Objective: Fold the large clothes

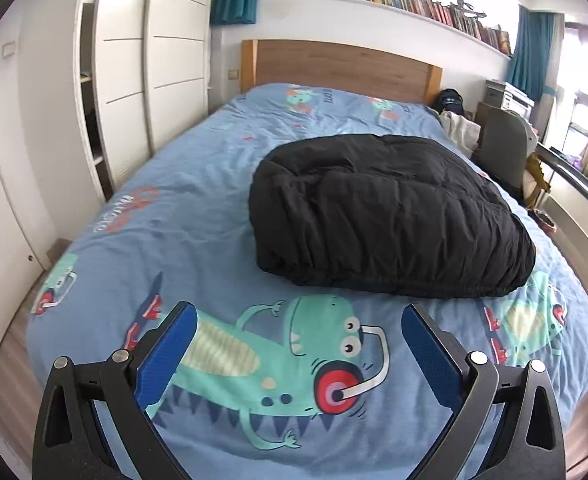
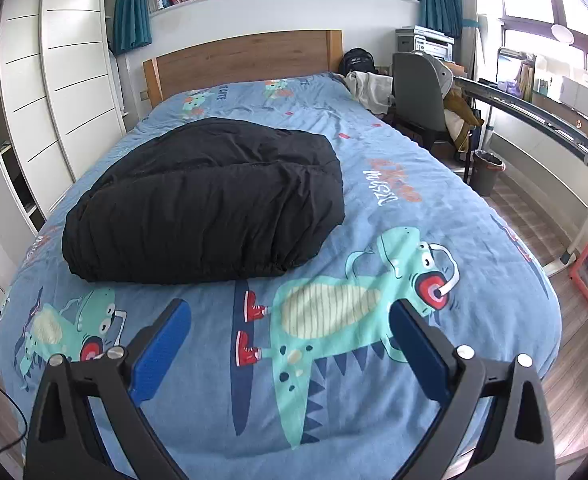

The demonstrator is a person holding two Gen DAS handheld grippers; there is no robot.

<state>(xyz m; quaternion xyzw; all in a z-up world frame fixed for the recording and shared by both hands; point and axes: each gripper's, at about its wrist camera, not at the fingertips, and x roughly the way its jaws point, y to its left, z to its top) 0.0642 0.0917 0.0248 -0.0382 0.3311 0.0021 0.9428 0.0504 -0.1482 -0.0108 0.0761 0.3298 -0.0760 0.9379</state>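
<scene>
Left wrist view: white wardrobe (image 1: pixel 125 80) along the left wall, then left gripper (image 1: pixel 298 330) low in the foreground, blue pads spread wide apart, released, nothing between them, hovering over the dinosaur print of the blue bedspread (image 1: pixel 197 216). Black padded garment (image 1: pixel 390 216) folded into a thick bundle in the middle of the bed, beyond the fingertips and somewhat right of them, well apart from both pads. Wooden headboard (image 1: pixel 342 66) behind, grey chair (image 1: pixel 502 152) at far right. Right wrist view: same black bundle (image 2: pixel 209 200) ahead and to the left, apart from the right gripper (image 2: pixel 291 322), likewise spread open and empty above the cartoon print; bin (image 2: pixel 488 172) on the floor at right.
</scene>
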